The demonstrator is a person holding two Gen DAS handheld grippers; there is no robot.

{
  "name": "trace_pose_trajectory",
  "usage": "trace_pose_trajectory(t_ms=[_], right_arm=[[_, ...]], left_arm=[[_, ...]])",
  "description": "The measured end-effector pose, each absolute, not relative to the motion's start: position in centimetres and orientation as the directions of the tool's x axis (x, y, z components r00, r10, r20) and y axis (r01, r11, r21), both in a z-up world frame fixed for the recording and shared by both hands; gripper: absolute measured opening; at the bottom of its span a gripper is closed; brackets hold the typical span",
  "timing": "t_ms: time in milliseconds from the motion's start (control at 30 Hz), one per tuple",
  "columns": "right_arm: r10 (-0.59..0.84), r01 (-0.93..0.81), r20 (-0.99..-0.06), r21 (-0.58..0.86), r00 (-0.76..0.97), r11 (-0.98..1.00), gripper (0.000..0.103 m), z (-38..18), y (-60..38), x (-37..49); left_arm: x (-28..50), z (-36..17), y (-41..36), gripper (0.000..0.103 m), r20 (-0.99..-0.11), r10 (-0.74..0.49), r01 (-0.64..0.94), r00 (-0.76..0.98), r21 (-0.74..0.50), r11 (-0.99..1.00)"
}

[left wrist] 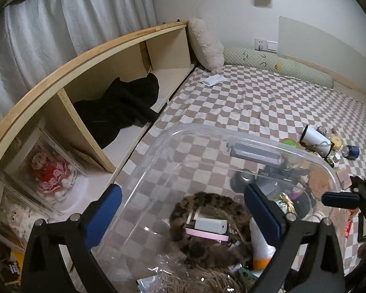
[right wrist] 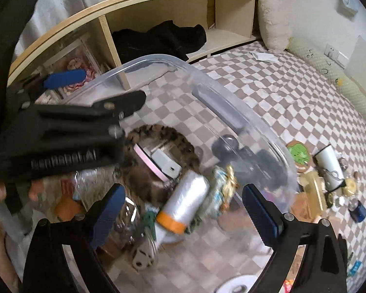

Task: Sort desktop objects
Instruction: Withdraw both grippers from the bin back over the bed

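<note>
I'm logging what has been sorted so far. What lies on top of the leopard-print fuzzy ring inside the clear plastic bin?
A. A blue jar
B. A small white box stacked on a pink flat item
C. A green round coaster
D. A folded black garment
B: in the left wrist view a small white box sits on a pink flat item across the leopard-print ring, inside the clear bin.

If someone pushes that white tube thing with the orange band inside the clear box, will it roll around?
Probably yes. The white spool with the orange band looks round and lies on its side in the clear plastic bin, so a nudge could roll it. The furry leopard-print ring and other clutter beside it would likely stop it soon.
</note>
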State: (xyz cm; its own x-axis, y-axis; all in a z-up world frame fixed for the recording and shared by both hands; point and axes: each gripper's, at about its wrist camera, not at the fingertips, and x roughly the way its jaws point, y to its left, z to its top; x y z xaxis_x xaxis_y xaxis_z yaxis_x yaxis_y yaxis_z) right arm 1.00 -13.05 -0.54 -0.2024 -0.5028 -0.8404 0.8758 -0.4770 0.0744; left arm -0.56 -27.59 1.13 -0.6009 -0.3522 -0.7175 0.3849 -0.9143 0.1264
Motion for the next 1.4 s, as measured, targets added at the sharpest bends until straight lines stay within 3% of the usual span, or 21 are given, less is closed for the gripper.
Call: trace_pose_trajectory(t_ms=[133,533,733,1400], right_arm=[[-0.515,0.876,-0.830,0.071,-0.213,-0.477,0.103,0.3,-11.1,1.6],[-0.552,0.836,-0.787,0.085,-0.277,-0.542,0.103,2.9,-3.7,1.9],[-0.537,0.787,-0.776,0.086,-0.332,-0.611,0.103,2.8,1.6,1.6],[-0.439,0.571,-0.722,0.074,-0.535,-0.817,0.103,2.8,16.2,1.3]], left_arm=[[0.3,1.7,-26.9,0.103,-0.731,-0.332,0.395,-0.596,0.093,-0.914],[4.2,3.9,-21.1,0.103,-0.700,-0.297,0.346,-0.649,0.076,-0.935],[5.4,5.2,-17.3,0.103,-0.678,-0.221,0.273,-0.701,0.031,-0.961],[4.5,4.1,-3.7,0.103,-0.679,-0.089,0.035,-0.729,0.093,-0.995]])
